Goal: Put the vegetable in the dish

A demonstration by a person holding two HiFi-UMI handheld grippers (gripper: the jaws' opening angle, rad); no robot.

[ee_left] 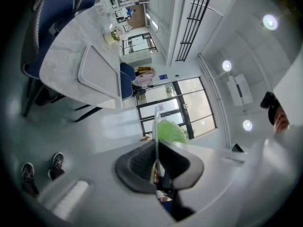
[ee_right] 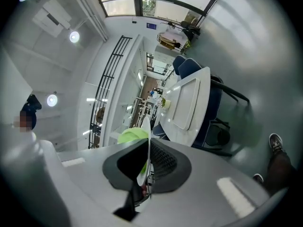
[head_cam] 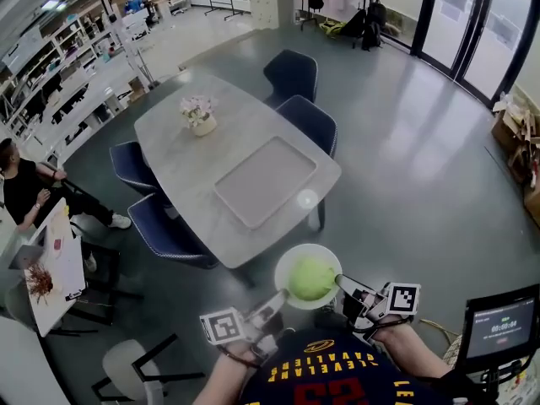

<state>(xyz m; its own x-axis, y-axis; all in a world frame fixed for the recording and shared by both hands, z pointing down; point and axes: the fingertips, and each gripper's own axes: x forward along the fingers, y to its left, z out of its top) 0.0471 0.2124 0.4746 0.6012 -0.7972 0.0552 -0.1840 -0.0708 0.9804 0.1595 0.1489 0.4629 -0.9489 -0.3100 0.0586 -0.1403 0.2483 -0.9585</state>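
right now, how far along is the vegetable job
Done: the green vegetable lies in the white dish. In hand: the left gripper and right gripper each clamp the dish's rim, holding it in the air short of the table. Left: probably only setting it down, perhaps on the tray there.

left gripper [ee_left: 157, 161] clamped on dish [ee_left: 155, 122] rim — green vegetable [ee_left: 171, 131] just behind, grey table [ee_left: 66, 46] at upper left

Grey table [head_cam: 169, 146]: rectangular tray [head_cam: 264, 180] at centre, flower pot [head_cam: 201, 118] near far end.
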